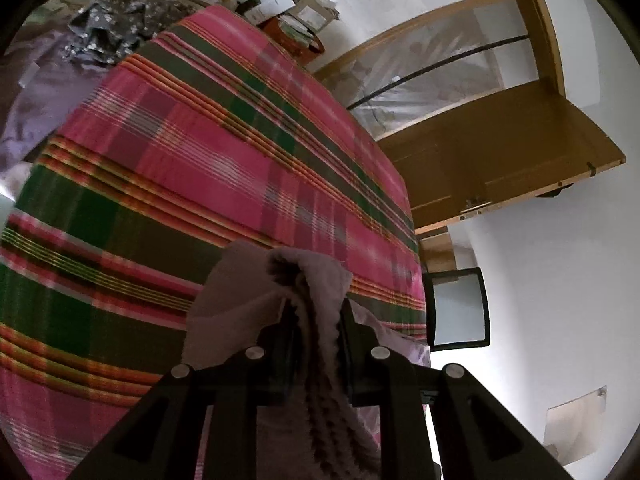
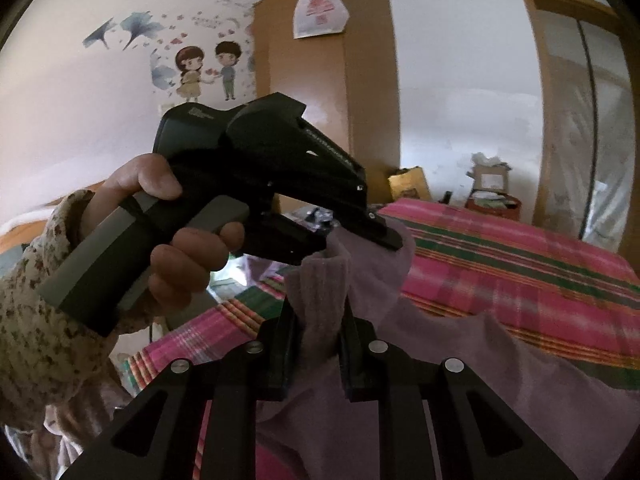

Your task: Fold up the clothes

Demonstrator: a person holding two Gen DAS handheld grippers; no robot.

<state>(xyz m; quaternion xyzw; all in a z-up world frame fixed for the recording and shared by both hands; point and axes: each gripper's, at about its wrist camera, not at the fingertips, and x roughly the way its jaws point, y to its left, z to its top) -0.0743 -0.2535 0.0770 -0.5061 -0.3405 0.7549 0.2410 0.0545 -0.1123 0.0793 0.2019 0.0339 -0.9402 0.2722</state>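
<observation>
Pinching one lilac garment (image 2: 320,292), two hand-held grippers, left (image 1: 316,320) and right (image 2: 318,320), above one plaid bedspread (image 1: 208,152)

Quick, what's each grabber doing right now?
Left gripper: shut on the purple garment.
Right gripper: shut on the same garment.

The lilac garment (image 1: 320,360) ran off the bottom edge of the left wrist view, its full shape hidden behind the left gripper (image 1: 316,344). In the right wrist view the right gripper's (image 2: 318,340) fingertips were buried in its folds. The plaid bedspread (image 1: 200,184) was blurred. The person's sleeve (image 2: 48,320) was cut off at the left edge.
</observation>
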